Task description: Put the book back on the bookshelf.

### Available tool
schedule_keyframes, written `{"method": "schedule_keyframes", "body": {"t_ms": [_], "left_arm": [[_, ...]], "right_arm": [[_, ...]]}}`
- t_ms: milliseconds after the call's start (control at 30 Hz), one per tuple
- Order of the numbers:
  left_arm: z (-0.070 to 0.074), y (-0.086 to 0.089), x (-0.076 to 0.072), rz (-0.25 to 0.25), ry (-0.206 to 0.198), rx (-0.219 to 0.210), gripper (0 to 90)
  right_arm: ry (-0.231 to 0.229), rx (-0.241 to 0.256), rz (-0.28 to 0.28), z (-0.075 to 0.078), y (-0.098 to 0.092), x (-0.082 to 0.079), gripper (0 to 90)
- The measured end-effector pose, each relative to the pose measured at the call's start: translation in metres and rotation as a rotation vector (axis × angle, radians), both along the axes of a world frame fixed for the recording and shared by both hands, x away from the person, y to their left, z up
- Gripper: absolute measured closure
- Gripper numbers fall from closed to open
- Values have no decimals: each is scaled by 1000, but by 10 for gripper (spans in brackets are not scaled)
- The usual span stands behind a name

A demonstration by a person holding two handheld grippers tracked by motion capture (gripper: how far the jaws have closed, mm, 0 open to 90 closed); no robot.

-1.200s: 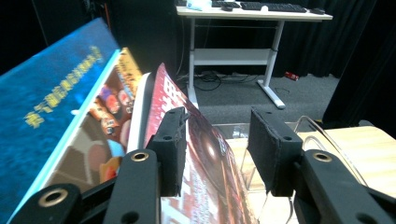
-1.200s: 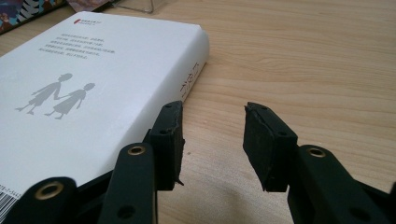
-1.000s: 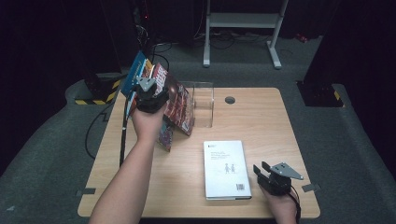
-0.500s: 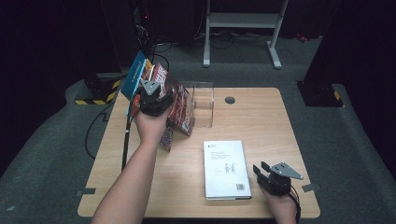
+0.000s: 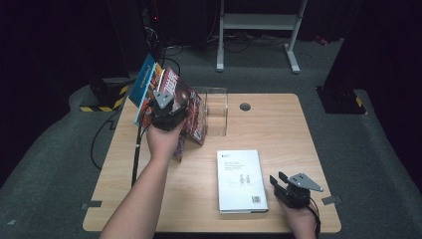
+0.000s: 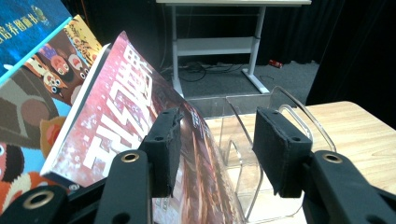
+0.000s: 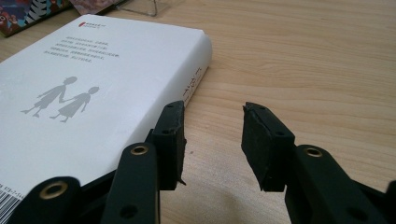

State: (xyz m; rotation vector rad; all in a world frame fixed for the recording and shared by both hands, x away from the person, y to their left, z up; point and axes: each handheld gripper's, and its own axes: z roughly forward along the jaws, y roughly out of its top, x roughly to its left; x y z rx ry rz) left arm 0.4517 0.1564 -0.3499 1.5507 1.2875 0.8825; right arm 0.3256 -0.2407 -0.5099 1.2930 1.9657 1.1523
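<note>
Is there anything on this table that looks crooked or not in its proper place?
Yes. By the left tongs, the red magazine and the books behind it lean steeply sideways beside the clear acrylic stand instead of standing upright. The white book lies flat and straight near the right tongs.

Red magazine (image 6: 135, 140), blue book (image 5: 144, 82), white book (image 5: 242, 179), black gripper (image 7: 212, 140)

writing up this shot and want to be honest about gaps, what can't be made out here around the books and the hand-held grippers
- High view: the left hand-held gripper covers the middle of the red-covered book, so contact cannot be judged.
- Left gripper view: the blue book is cut off by the top-left edge.
- Right gripper view: the white book runs off the left edge, and the right hand-held gripper hides its near corner.
- High view: the white book's cover print is too small to read.
</note>
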Motion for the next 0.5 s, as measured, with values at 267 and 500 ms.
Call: {"method": "schedule_keyframes", "body": {"t_ms": [267, 500], "left_arm": [[-8, -1, -8, -17, -5, 15, 459], [-14, 0, -16, -56, 10, 19, 387]], "right_arm": [[-7, -7, 4, 2, 0, -1, 601], [-2, -3, -3, 2, 1, -1, 604]]}}
